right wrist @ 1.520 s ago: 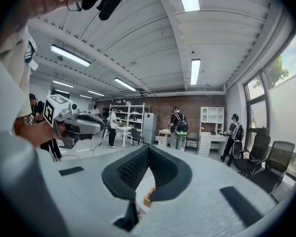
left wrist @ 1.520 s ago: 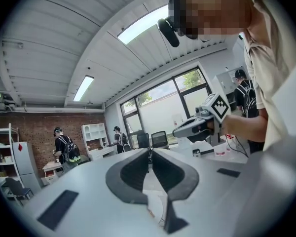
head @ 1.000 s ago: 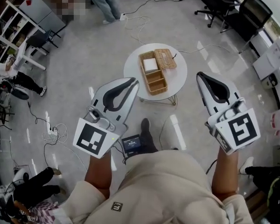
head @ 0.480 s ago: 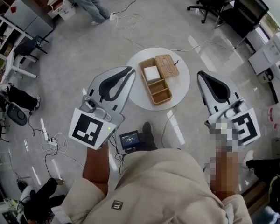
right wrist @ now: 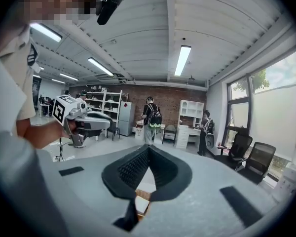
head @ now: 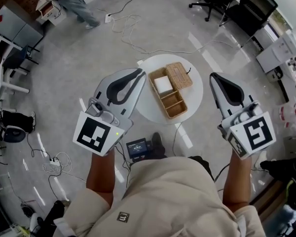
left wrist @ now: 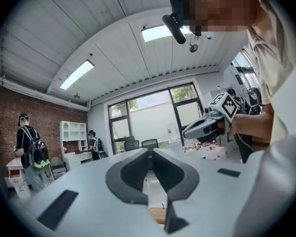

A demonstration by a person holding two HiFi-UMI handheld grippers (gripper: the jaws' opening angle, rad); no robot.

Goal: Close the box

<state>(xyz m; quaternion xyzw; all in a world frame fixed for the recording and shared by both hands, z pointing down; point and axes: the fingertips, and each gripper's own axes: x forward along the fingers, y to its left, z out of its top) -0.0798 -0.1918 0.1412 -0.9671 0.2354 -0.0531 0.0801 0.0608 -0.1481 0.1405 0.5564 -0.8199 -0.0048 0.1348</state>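
A woven box (head: 169,97) with several compartments stands open on a small round white table (head: 192,95) below me. Its woven lid (head: 179,75) lies flat beside it on the far right side. A white block (head: 162,84) fills the far compartment. My left gripper (head: 139,72) hovers shut above the table's left edge, and my right gripper (head: 212,76) hovers shut just off its right edge; neither holds anything. In the left gripper view the left gripper (left wrist: 149,151) points level into the room, with a bit of box (left wrist: 158,214) below the jaws. In the right gripper view the right gripper (right wrist: 148,147) also shows the box (right wrist: 139,202) beneath.
Cables (head: 138,31) trail over the grey floor beyond the table. Black office chairs (head: 246,6) stand at the far right, a standing person (head: 76,4) and shelves at the far left. A small screen device (head: 138,149) sits by my feet.
The table and box have slid lower and slightly right in the head view. Both grippers keep their pose and stay shut. The standing person at the back has drifted left.
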